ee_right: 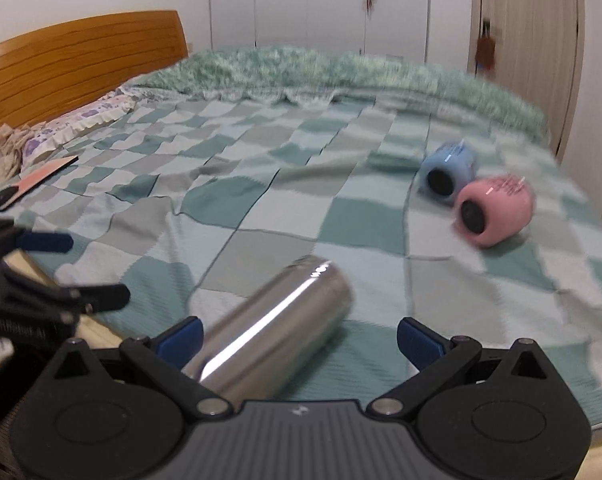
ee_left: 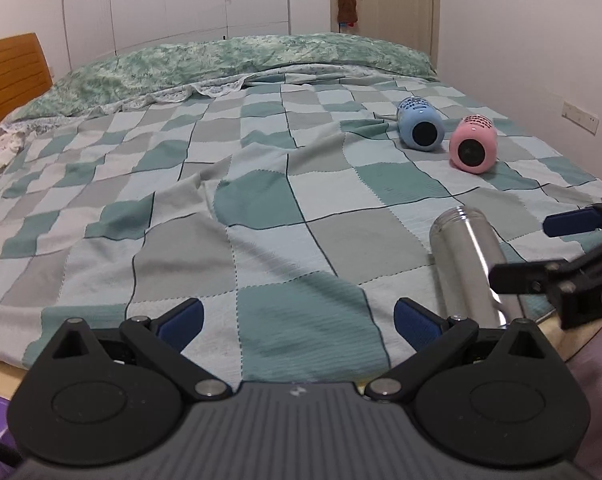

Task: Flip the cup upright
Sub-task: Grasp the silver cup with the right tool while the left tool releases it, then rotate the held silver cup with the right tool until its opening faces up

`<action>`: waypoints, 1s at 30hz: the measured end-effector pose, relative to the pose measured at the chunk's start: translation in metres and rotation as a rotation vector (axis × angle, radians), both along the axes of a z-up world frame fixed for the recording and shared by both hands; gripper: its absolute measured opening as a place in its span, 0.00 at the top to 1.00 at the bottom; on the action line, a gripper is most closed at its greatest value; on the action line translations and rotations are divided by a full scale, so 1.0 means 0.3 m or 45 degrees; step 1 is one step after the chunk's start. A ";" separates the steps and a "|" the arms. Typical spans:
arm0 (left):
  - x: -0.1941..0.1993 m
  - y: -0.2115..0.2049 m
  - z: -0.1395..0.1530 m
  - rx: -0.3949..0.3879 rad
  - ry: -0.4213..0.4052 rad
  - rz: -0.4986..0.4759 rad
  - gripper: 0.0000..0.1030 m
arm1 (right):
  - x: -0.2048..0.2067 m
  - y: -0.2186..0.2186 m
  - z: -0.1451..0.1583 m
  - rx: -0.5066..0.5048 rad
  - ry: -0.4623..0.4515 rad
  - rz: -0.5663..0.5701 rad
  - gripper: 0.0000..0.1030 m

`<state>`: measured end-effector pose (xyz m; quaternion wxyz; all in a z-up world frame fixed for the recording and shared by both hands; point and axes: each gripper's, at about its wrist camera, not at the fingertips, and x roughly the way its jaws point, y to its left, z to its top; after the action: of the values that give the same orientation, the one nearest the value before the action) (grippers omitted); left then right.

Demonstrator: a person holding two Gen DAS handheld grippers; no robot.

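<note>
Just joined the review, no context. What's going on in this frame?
A person holds a gripper in each hand over a bed with a checked cover. Three cups lie on their sides: a steel cup nearest, a blue cup and a pink cup farther back. The right gripper is open around the steel cup, not closed on it. The left gripper is open, holding nothing.

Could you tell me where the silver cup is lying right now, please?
The silver cup lies on its side near the bed's front edge, between the open fingers of the right gripper, with the pink cup and blue cup farther back.
</note>
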<state>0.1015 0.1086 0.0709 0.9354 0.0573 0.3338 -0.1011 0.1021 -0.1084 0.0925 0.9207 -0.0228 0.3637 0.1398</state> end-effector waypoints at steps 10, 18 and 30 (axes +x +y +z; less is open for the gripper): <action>0.035 0.030 -0.047 -0.016 -0.025 -0.039 0.00 | 0.175 0.028 -0.057 0.037 0.255 -0.145 0.00; 0.070 0.043 -0.058 -0.032 -0.039 -0.045 0.00 | 0.318 0.021 -0.120 0.107 0.423 -0.227 0.24; 0.082 0.068 -0.056 -0.060 -0.053 -0.045 0.00 | 0.236 0.004 -0.024 0.342 0.251 0.011 0.39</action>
<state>0.1261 0.1289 0.0540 0.9414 0.0434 0.3107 -0.1243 0.1728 -0.1072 0.0852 0.8747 0.1127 0.4302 0.1928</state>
